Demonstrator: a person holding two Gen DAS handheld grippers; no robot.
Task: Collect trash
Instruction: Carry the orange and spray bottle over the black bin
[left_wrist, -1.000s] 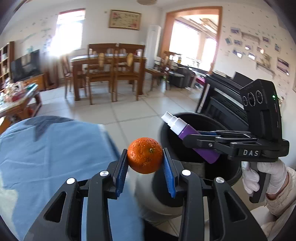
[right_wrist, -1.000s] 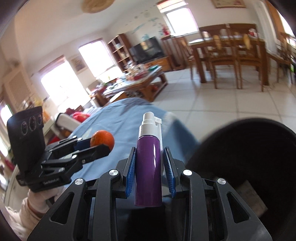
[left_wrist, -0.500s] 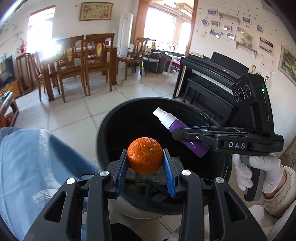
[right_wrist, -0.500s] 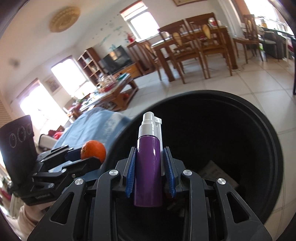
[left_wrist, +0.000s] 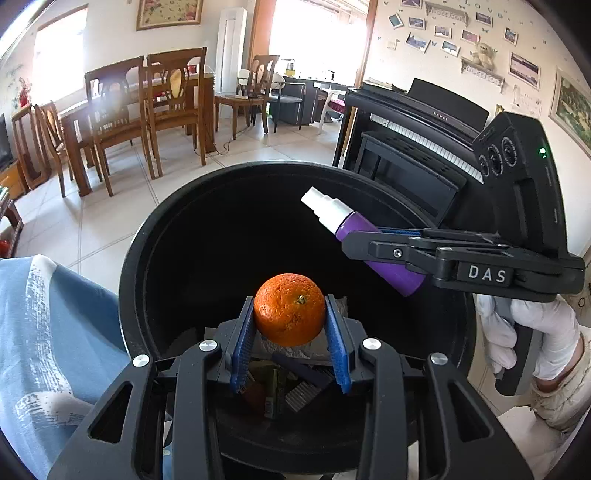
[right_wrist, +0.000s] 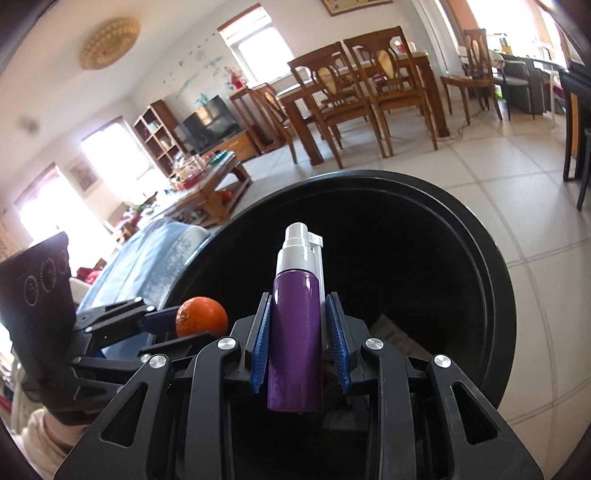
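Left gripper (left_wrist: 290, 328) clamps an orange (left_wrist: 289, 309), right gripper (right_wrist: 298, 343) a purple bottle (right_wrist: 295, 332), both over the black bin (left_wrist: 140, 236); litter already inside, release remains.

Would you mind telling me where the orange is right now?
The orange sits clamped in the left hand-held gripper, over the open black bin; in the left wrist view the purple spray bottle is up to its right.

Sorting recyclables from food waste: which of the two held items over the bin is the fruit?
The orange, clamped in the left gripper; the right gripper holds a purple spray bottle.
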